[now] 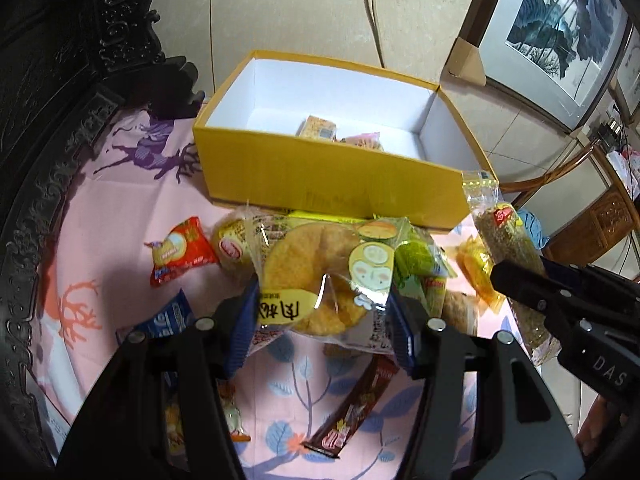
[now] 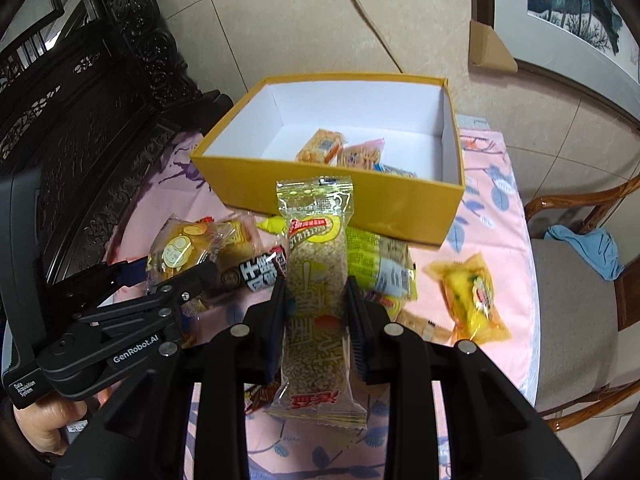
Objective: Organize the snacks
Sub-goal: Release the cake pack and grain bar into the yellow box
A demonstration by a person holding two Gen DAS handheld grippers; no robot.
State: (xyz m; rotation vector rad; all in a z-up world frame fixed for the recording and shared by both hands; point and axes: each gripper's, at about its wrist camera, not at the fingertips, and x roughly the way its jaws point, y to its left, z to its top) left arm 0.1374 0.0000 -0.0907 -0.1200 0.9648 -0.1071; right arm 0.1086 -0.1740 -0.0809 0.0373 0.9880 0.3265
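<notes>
Left gripper point(image 1: 320, 320) is clamping the round cracker pack point(image 1: 316, 280); right gripper point(image 2: 316, 320) is clamping the grain bar point(image 2: 316, 280), long axis running forward out of the jaws. Yellow box point(image 2: 340, 208) is lying directly ahead of both, open.

One yellow box point(image 2: 348, 204) stands on the counter point(image 2: 504, 264), at its far edge. Three wrapped snacks show inside: an orange packet point(image 2: 320, 146), a pink packet point(image 2: 360, 154) and a blue-edged one point(image 2: 394, 170). Two grippers each hold one snack: the left gripper point(image 1: 320, 312) a round cracker pack point(image 1: 316, 280), the right gripper point(image 2: 318, 308) a long grain bar point(image 2: 316, 280). On the counter lie one red packet point(image 1: 180, 250), one brown stick point(image 1: 352, 404), one yellow pouch point(image 2: 470, 300) and one blue packet point(image 1: 168, 318); the heap before the box is too tangled to count.
</notes>
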